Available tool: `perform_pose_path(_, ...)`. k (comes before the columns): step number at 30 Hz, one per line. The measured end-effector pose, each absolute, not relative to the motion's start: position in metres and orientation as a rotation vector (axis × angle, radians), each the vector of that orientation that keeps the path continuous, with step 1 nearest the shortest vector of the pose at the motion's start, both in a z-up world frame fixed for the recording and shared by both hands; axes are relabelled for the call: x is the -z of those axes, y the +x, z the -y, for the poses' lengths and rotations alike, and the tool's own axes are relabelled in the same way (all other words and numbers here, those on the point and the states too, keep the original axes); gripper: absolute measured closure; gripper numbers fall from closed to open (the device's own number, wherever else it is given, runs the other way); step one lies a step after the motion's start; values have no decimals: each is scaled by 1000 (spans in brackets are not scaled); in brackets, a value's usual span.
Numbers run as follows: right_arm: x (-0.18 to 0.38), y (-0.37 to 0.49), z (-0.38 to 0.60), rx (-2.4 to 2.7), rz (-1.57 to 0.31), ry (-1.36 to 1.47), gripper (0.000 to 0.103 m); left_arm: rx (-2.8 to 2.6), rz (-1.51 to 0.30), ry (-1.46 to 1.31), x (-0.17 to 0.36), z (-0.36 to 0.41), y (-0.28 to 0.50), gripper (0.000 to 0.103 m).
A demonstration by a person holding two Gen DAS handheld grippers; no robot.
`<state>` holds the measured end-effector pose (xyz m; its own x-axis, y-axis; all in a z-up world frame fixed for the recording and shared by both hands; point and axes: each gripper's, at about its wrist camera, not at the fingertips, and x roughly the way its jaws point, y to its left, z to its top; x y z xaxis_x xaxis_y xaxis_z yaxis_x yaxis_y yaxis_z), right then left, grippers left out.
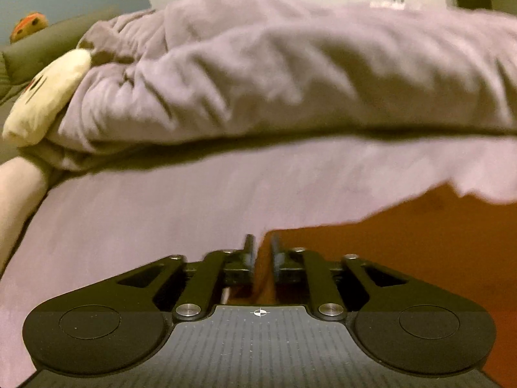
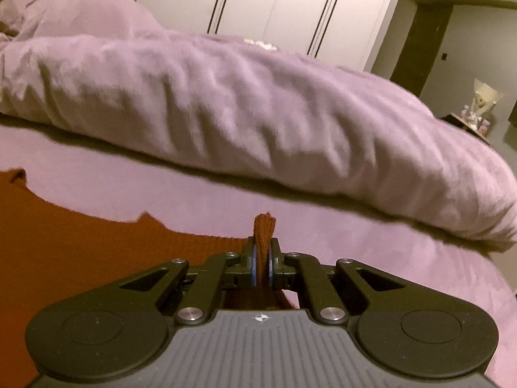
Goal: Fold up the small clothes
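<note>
A rust-orange ribbed garment (image 1: pixel 404 245) lies flat on the lilac bed sheet (image 1: pixel 145 213). In the left wrist view my left gripper (image 1: pixel 262 252) sits at the garment's left edge, its fingers nearly together with orange cloth showing between them. In the right wrist view the garment (image 2: pixel 80 245) spreads to the left, and my right gripper (image 2: pixel 261 258) is shut on its right corner, a tuft of cloth sticking up between the blue pads (image 2: pixel 254 265).
A rolled lilac duvet (image 1: pixel 290 74) lies across the bed behind the garment, also in the right wrist view (image 2: pixel 258 113). A cream plush toy (image 1: pixel 45 97) and a bare forearm (image 1: pixel 16 194) are at the left. White wardrobe doors (image 2: pixel 274 3) stand behind.
</note>
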<state>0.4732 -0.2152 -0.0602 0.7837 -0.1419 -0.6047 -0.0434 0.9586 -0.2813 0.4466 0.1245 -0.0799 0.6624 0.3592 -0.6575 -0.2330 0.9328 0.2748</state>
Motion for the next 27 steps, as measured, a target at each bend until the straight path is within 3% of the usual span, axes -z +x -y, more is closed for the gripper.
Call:
perform_pose_path(3, 69, 474, 221, 69, -689, -264, 88, -394, -757, 144, 80, -132, 439, 42)
perform_pose_path(4, 65, 471, 225, 72, -680, -238, 84, -402, -759, 102, 75, -138, 435, 37)
perform_pose_path(5, 61, 468, 229, 88, -666, -216, 79, -400, -751, 48, 69, -143, 426, 36)
perform_pose_path(7, 49, 455, 238, 115, -623, -173, 77, -397, -730, 1, 59, -145, 410, 25)
perform_pose_path(11, 29, 400, 239, 23, -557, -89, 73, -328, -711, -40, 43, -122, 365, 16)
perform_pose_path(13, 27, 368, 229, -52, -522, -63, 65, -263, -707, -73, 42, -99, 347, 9)
perform_pose_path(15, 30, 344, 209, -137, -502, -69, 55, -197, -712, -51, 47, -74, 343, 8)
perform_pose_path(19, 46, 326, 168, -222, -522, -117, 53, -119, -763, -50, 69, -43, 347, 8)
perform_pose_path(21, 58, 327, 157, -208, -546, -177, 47, -118, -829, -49, 81, -36, 350, 7)
perform_pose_path(27, 64, 330, 171, -199, -571, -171, 45, -143, -821, -39, 84, -42, 347, 5)
